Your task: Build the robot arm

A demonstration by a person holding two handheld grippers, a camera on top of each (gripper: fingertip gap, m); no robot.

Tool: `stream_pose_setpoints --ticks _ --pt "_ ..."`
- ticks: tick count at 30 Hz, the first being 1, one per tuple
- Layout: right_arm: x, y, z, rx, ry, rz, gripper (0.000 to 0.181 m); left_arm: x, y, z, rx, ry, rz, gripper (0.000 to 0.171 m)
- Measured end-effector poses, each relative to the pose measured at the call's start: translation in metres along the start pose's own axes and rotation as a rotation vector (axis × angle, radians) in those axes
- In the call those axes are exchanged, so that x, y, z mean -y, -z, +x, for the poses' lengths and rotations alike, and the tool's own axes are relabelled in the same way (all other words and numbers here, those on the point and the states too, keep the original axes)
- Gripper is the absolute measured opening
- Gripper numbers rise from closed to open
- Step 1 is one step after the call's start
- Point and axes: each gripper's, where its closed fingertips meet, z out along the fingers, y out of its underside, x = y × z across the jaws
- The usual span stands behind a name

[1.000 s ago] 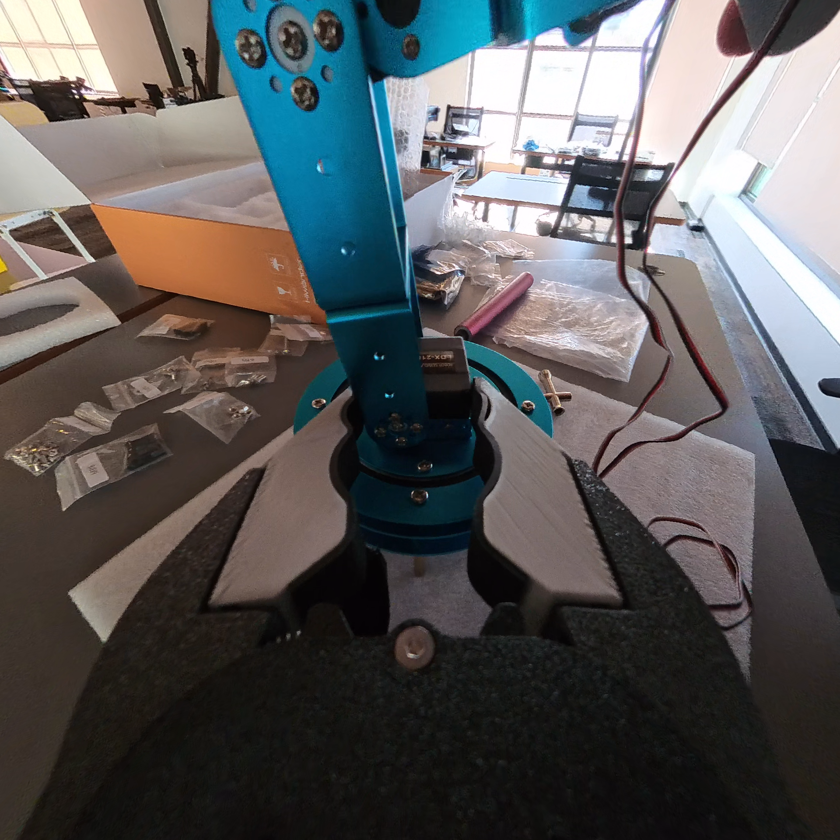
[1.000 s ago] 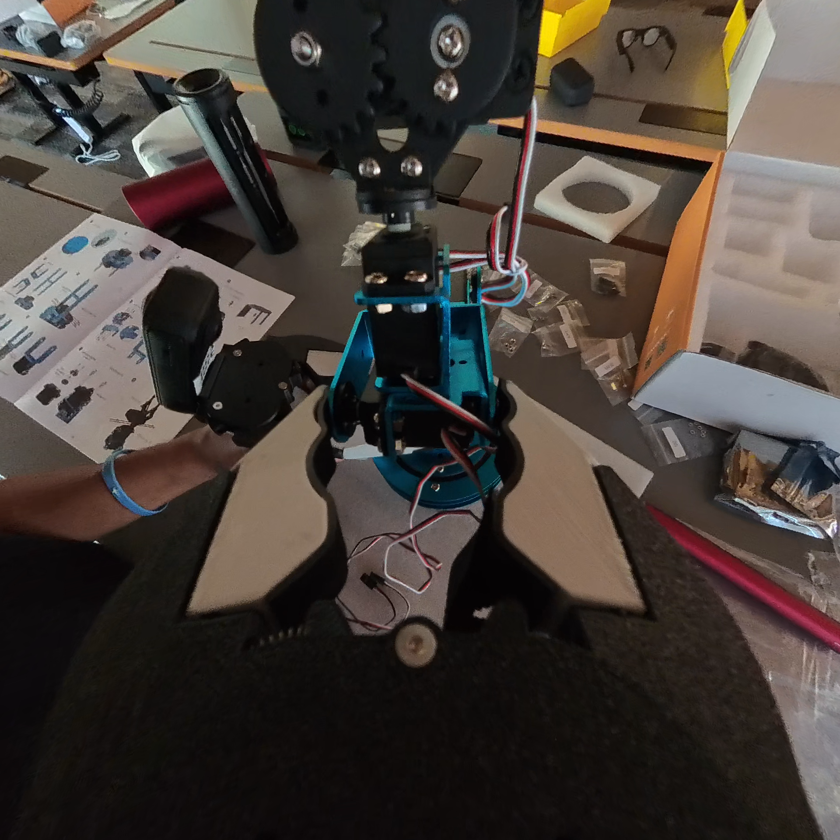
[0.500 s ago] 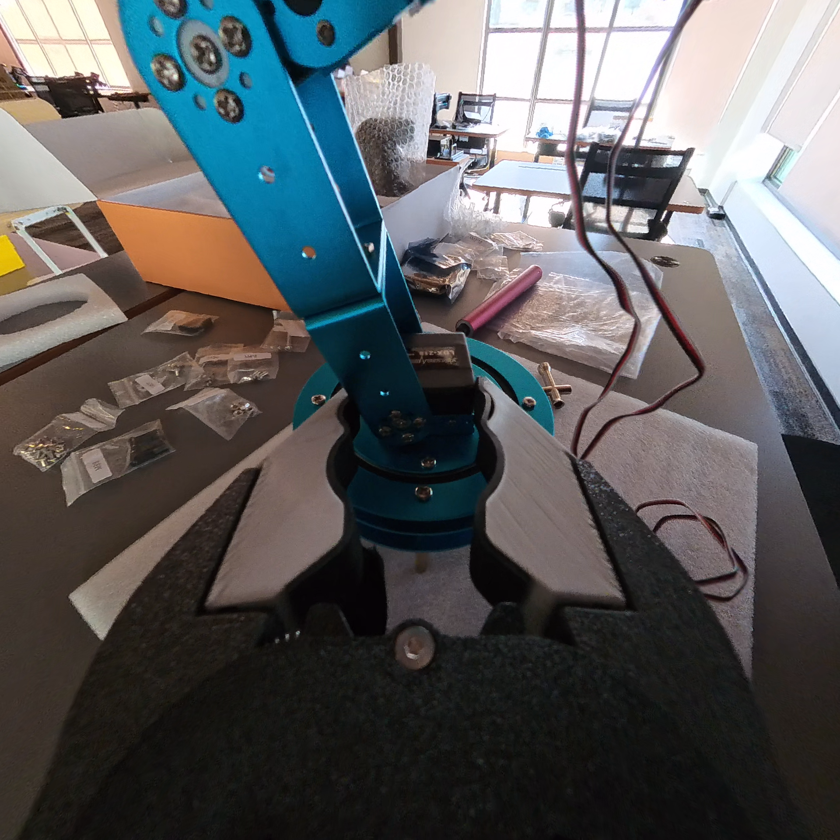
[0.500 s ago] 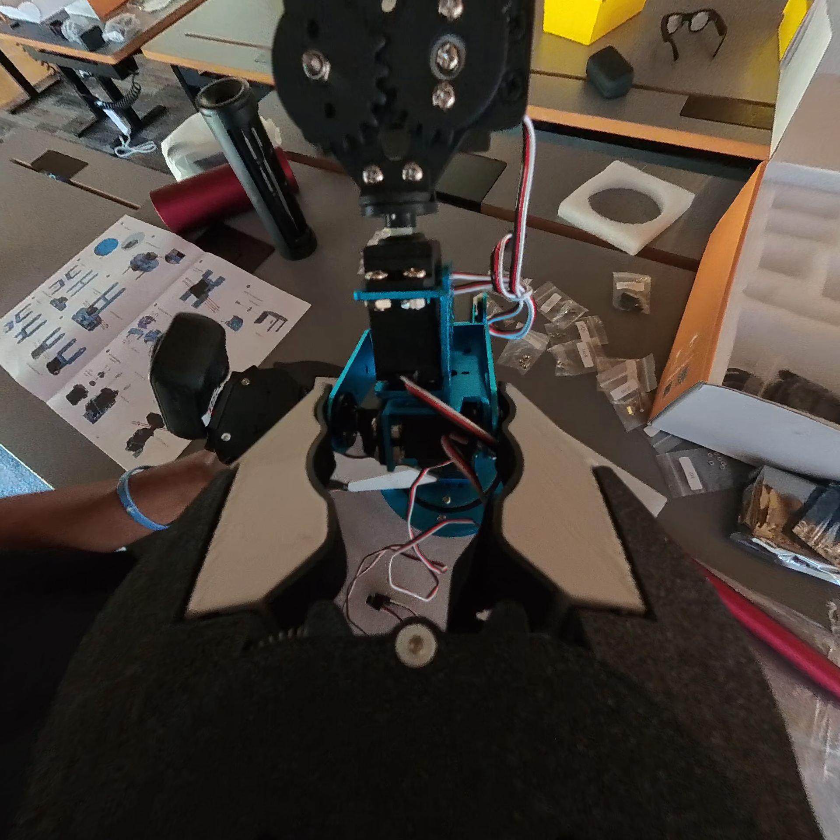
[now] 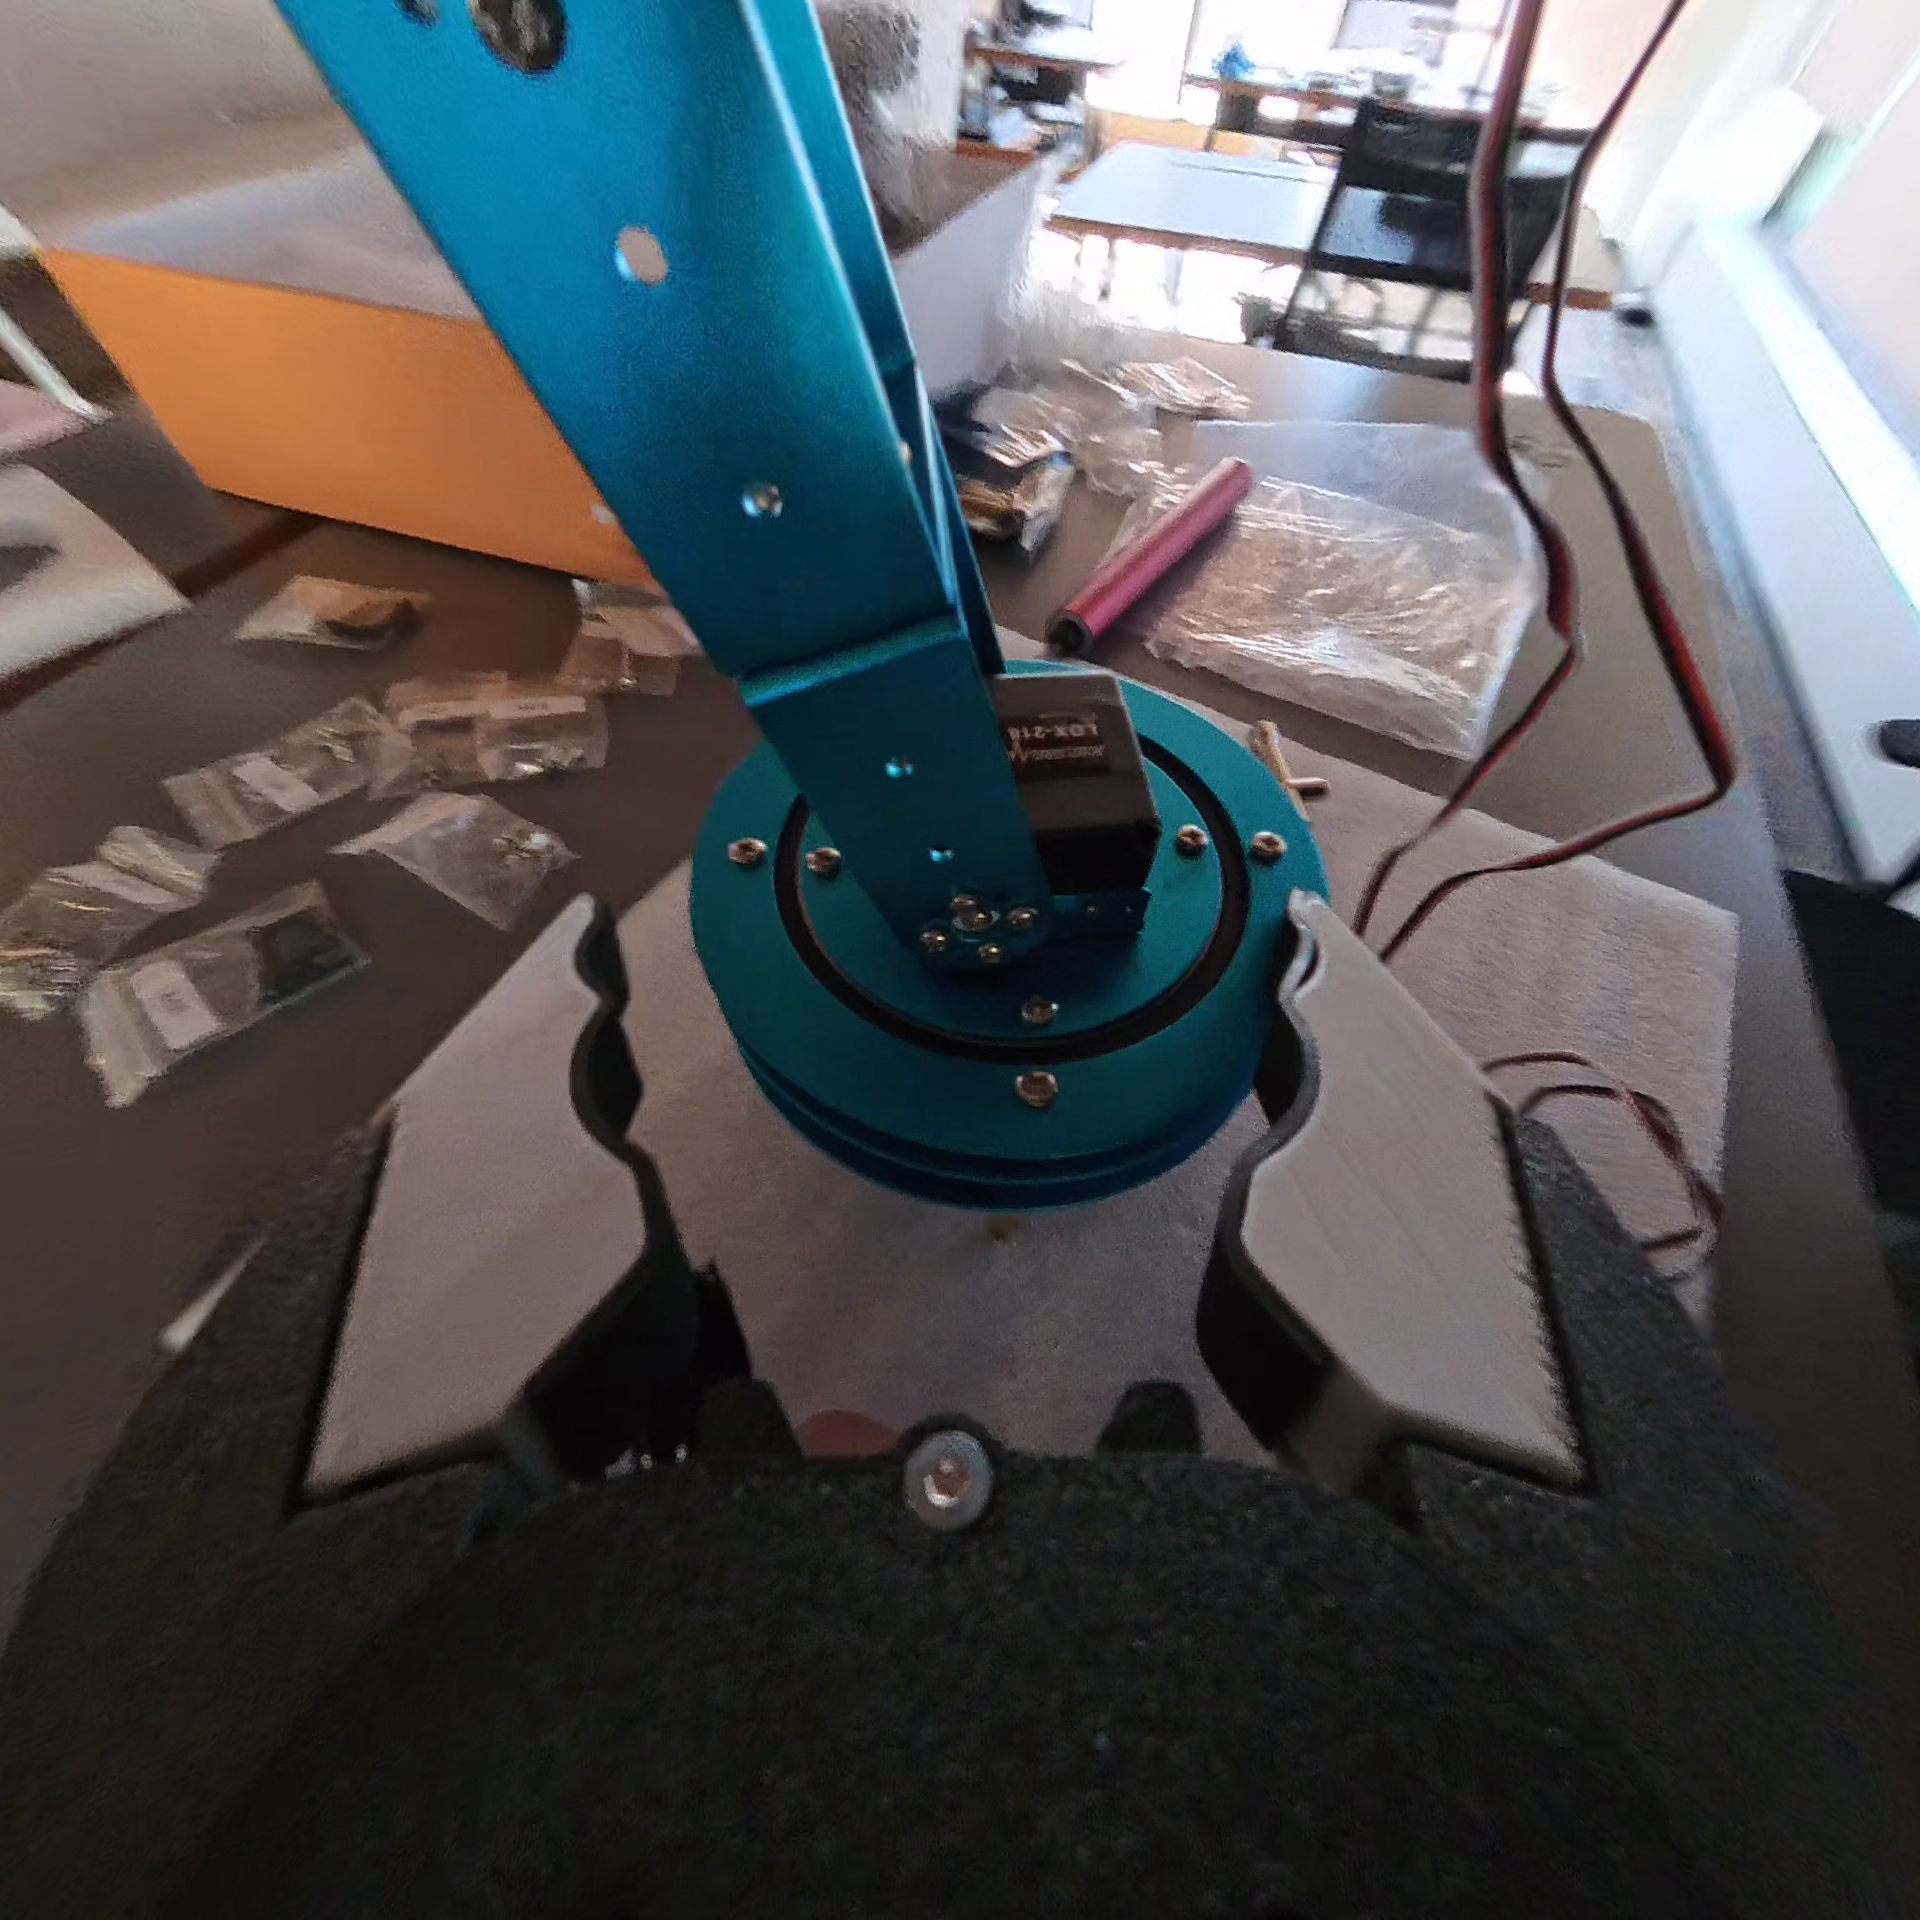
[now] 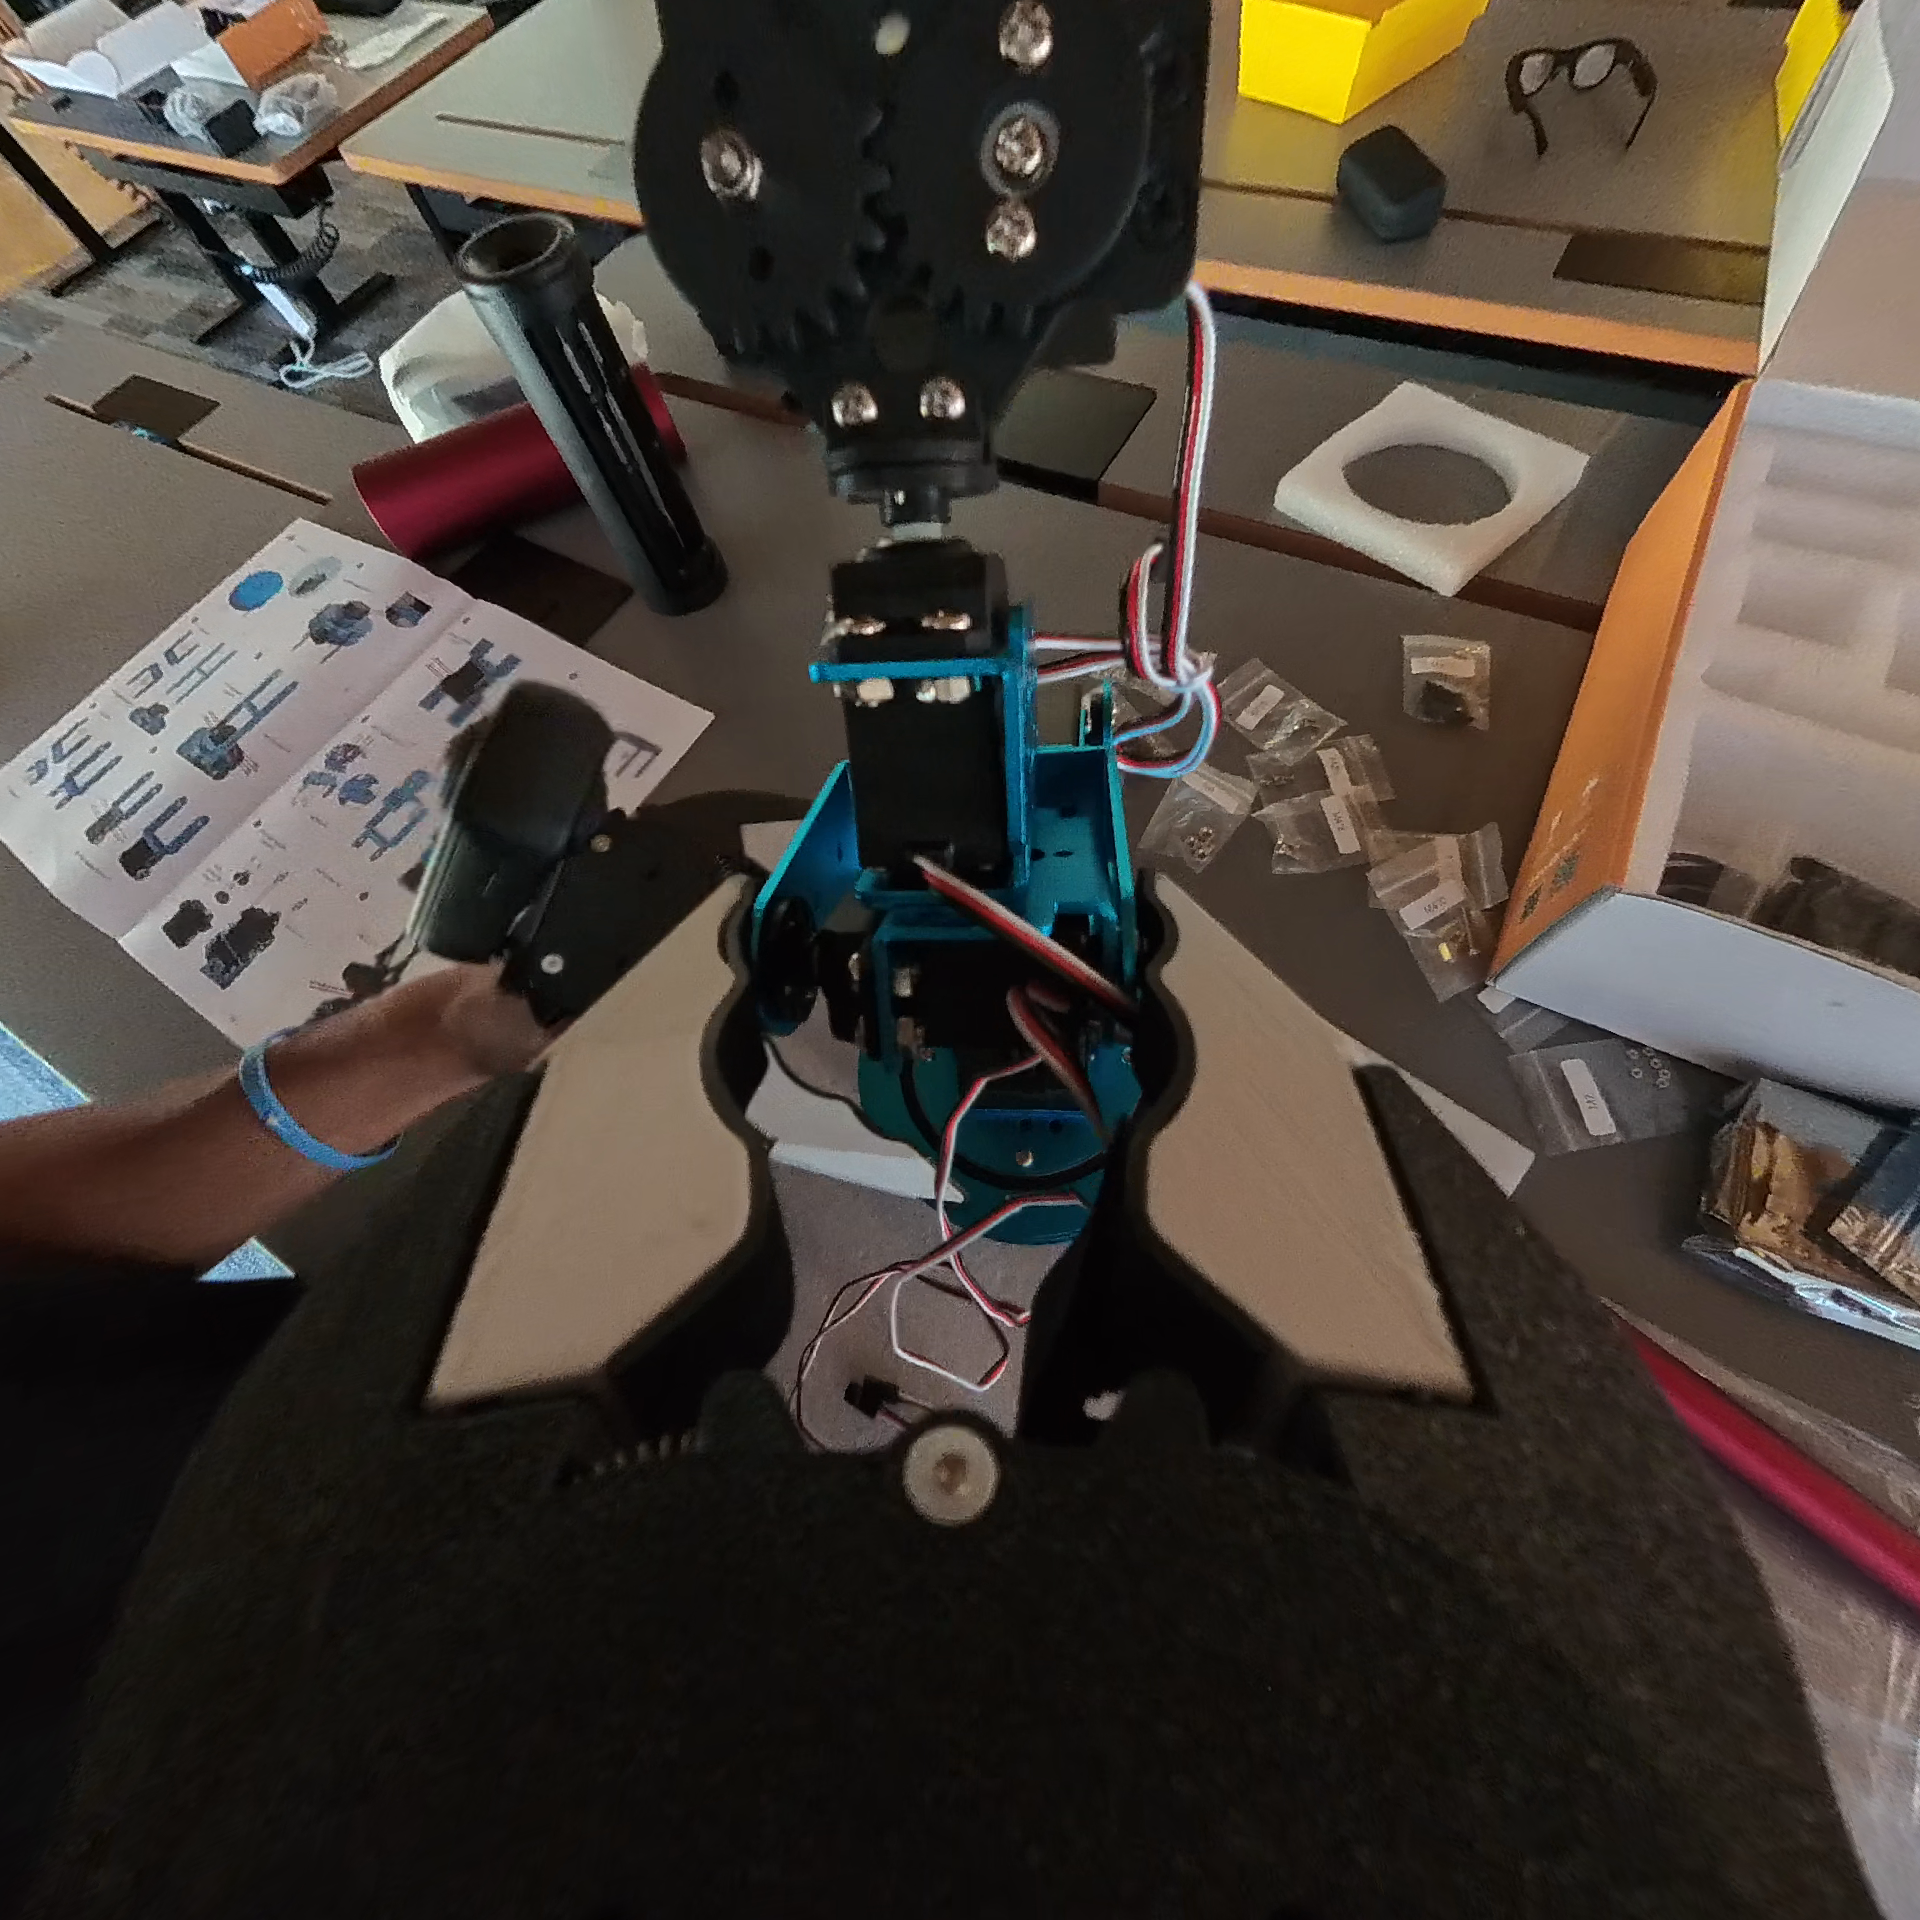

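A blue metal robot arm stands on its round blue base [image 5: 997, 1060] on a white foam pad [image 5: 1558, 987]. Its blue link [image 5: 707, 312] rises up and to the left beside a black servo [image 5: 1081, 790]. My left gripper [image 5: 951, 914] is open, with its fingers on either side of the base and not gripping it. My right gripper [image 6: 945, 904] is shut on the arm's upper blue bracket [image 6: 1081, 821], below the black geared claw head [image 6: 914, 187]. Red, white and black wires [image 6: 1174, 665] hang from the arm. The left gripper also shows in the right wrist view [image 6: 520, 831], held by a hand [image 6: 312, 1101].
An orange box [image 5: 312, 384], small bags of screws [image 5: 260, 831], a magenta tube [image 5: 1143, 561] and a plastic bag [image 5: 1351, 592] lie behind the arm. An instruction sheet [image 6: 260, 748], a black tube [image 6: 592, 405] and a white foam ring [image 6: 1434, 488] lie on the table. Across from one pair of fingers to the other is roughly 15 cm.
My left gripper was shut on the arm's lower bracket and servo; it has opened wide and drawn back. The blue link has leaned further left. My right gripper still holds the upper bracket.
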Motion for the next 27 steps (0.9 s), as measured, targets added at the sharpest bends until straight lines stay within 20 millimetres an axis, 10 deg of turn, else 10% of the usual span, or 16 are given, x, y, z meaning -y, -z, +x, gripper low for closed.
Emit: stream_pose_setpoints --ticks 27 --pt "0.025 -0.017 -0.003 0.079 -0.003 -0.041 0.075 -0.004 -0.002 0.001 -0.06 0.099 -0.009 0.1"
